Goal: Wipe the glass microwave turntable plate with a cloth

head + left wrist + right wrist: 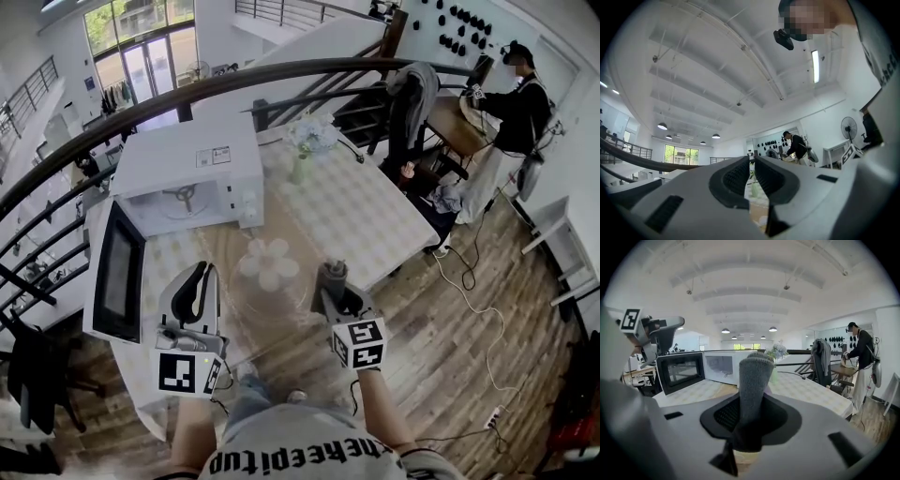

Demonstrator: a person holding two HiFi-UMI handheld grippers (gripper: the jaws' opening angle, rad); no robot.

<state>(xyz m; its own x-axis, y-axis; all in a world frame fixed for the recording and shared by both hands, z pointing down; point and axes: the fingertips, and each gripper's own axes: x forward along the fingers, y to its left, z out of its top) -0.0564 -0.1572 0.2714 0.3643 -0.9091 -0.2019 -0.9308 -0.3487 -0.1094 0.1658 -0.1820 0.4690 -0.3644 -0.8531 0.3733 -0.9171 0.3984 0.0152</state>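
The right gripper [751, 414] is clamping the soft grey cloth [753, 380]. The left gripper [751, 174] is hovering closed and empty. The glass turntable plate [269, 266] is likely slippery and fragile, so steady it by the rim.

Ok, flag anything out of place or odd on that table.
Nothing spilled or broken. Only the glass turntable plate lies out on the table, in front of the microwave, whose door stands wide open.

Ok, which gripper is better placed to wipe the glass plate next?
Right. The right gripper is shut on the grey cloth, close beside the glass plate; the left gripper holds nothing.
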